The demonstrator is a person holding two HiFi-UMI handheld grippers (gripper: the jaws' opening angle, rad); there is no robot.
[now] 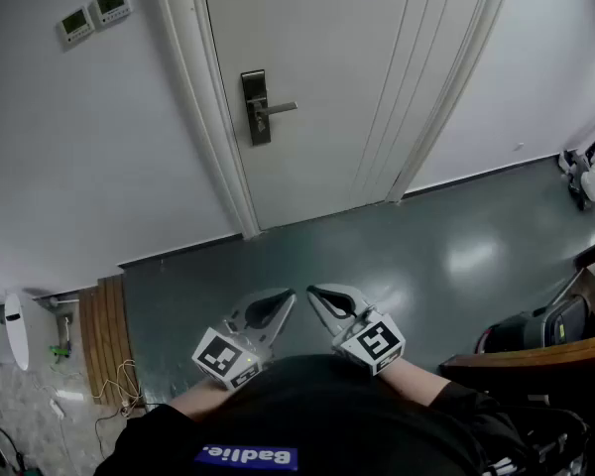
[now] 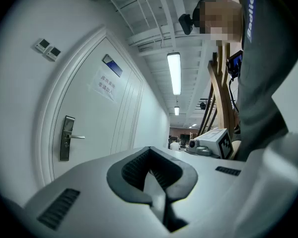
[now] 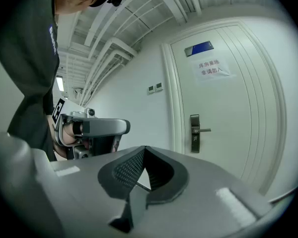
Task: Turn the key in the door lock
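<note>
Facing the door's lock plate (image 1: 255, 108) from well apart: left claw (image 1: 291, 294) and right claw (image 1: 311, 291) closed, empty. Step closer first, then open one claw level with the lock; no key can be made out.

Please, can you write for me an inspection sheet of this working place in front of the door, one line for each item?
Surface: grey-green floor, glossy, with light reflections.
Job's things: white door closed; lock plate with lever handle on its left side; no key seen.
Clutter: wooden board by the wall at the left; black device at the right.
Grippers: left gripper and right gripper both shut and empty, held close to the person's body, well apart from the lock.
Cables: thin cables lie loose on the floor at the lower left.
Surroundings: two wall panels left of the door; paper sign on the door.
</note>
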